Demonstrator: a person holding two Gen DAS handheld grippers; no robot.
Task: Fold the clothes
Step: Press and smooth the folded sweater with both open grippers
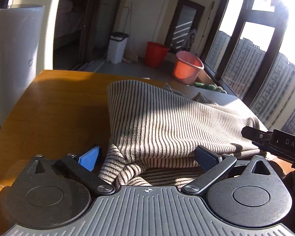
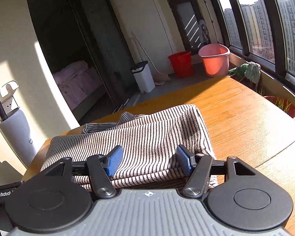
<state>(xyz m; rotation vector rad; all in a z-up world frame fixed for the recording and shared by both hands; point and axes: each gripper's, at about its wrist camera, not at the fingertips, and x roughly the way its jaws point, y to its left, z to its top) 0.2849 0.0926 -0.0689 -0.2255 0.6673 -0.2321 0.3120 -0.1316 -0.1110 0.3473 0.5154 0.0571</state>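
Hovering over the folded black-and-white striped knit garment [image 2: 139, 137] near the wooden table's [image 2: 236, 108] front edge, my left gripper [image 1: 147, 158] and right gripper [image 2: 149, 161] gape, grasping nothing.

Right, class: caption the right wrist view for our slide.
Open right gripper over a folded striped garment on a sunlit wooden table.

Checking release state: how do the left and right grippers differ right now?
1. Width: the left gripper has its jaws spread very wide; the right gripper stands at a narrower gap.
2. Position: the left gripper sits at the near left corner of the striped garment, one pad over bare table; the right gripper has both pads over the cloth.
Shared: blue pads, neither pinching fabric, both low at the garment's near edge.
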